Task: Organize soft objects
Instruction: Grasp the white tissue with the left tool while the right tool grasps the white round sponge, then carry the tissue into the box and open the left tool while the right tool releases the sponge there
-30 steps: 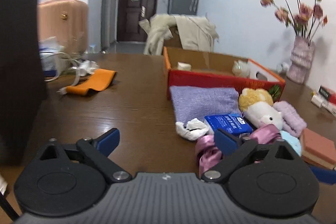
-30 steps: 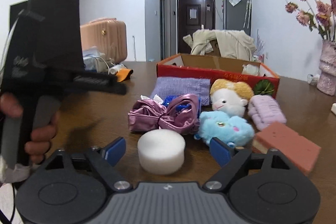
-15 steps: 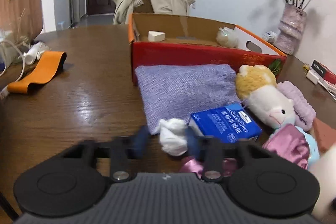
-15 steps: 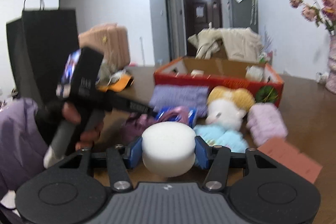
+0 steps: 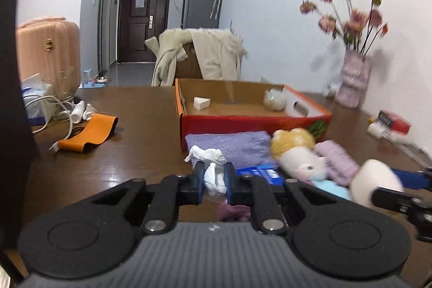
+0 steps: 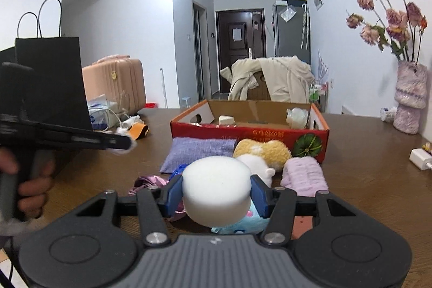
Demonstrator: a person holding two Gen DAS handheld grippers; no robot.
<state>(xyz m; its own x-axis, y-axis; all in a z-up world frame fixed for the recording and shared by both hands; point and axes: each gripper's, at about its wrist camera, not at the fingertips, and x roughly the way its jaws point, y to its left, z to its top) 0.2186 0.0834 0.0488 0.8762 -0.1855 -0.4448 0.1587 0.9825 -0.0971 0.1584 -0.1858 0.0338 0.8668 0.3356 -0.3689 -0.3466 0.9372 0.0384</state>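
My left gripper holds a crumpled white tissue above the table; its jaws are still closing and the pads press on the tissue. In the right wrist view, my right gripper is shut on a round white sponge, lifted over the pile. Below lie a purple cloth, a yellow-and-white plush toy, a lilac fuzzy item, a blue plush and a pink satin bow. Behind them stands the red cardboard box, holding two small pale items.
A black paper bag stands at the left. An orange strap and white cables lie on the brown table. A vase of flowers and a white charger sit at the right. A blue packet lies by the cloth.
My left gripper shut on the white tissue and lifted it. My right gripper shut on the round sponge and raised it off the table.
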